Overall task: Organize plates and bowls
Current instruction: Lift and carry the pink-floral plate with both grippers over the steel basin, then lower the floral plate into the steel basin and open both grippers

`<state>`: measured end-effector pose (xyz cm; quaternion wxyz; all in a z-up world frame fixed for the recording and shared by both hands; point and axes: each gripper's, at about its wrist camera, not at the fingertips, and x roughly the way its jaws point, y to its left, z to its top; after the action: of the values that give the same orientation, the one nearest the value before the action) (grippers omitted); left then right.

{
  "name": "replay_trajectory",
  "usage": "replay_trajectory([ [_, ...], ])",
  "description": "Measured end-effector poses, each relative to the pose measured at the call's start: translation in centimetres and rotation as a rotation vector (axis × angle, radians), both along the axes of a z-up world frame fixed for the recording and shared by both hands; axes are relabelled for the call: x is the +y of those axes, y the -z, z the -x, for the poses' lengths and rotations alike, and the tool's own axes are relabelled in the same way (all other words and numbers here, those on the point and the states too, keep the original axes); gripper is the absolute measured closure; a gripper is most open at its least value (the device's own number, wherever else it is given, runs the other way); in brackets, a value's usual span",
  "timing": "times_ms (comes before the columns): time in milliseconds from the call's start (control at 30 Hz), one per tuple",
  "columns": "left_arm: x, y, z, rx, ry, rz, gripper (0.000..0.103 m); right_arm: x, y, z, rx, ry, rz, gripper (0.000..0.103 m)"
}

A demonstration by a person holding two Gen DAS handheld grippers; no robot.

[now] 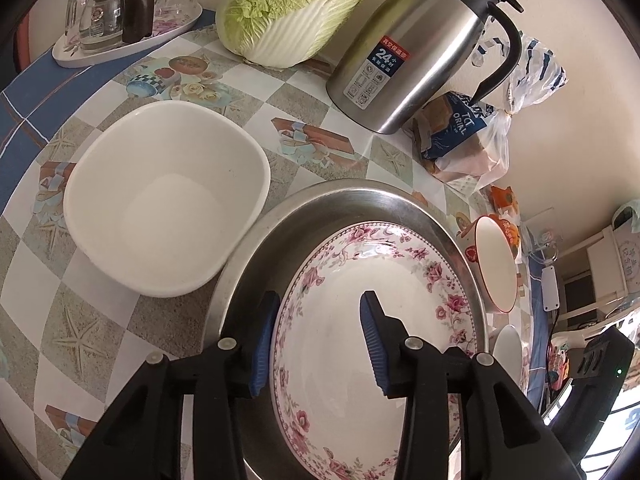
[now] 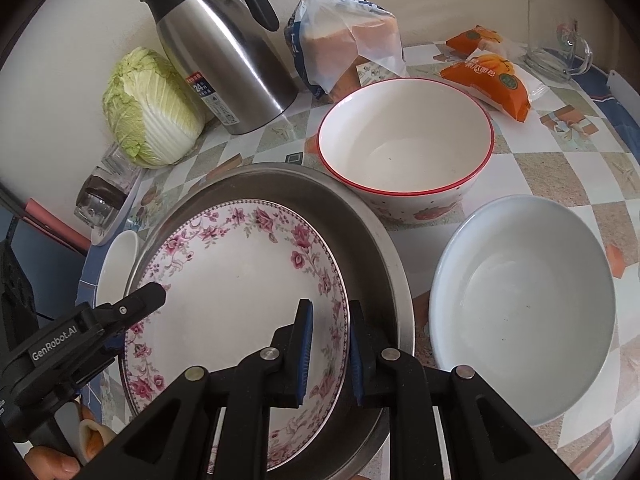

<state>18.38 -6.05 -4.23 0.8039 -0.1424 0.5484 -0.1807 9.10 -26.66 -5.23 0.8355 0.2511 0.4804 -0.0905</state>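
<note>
Right gripper pinches the floral plate rim inside my steel tray; left gripper, part-open, straddles the opposite rim. Three bowls remain unstacked.

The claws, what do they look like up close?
Both are black plastic with silver pivot bolts. The left claw and right claw have ribbed blue pads on the fingers. In the right wrist view, the left claw's body carries white GenRobot.AI lettering.
</note>
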Motion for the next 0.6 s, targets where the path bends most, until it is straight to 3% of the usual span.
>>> replay_trajectory([
  [300, -0.4, 0.0, -0.1, 0.005, 0.016, -0.052, 0.058, 0.6, 0.1, -0.2, 0.021, -0.012, 0.055, 0.082],
  [600, -0.3, -1.6, 0.1, -0.026, 0.017, -0.068, 0.046, 1.2, -0.7, -0.2, 0.023, -0.037, 0.098, 0.073],
])
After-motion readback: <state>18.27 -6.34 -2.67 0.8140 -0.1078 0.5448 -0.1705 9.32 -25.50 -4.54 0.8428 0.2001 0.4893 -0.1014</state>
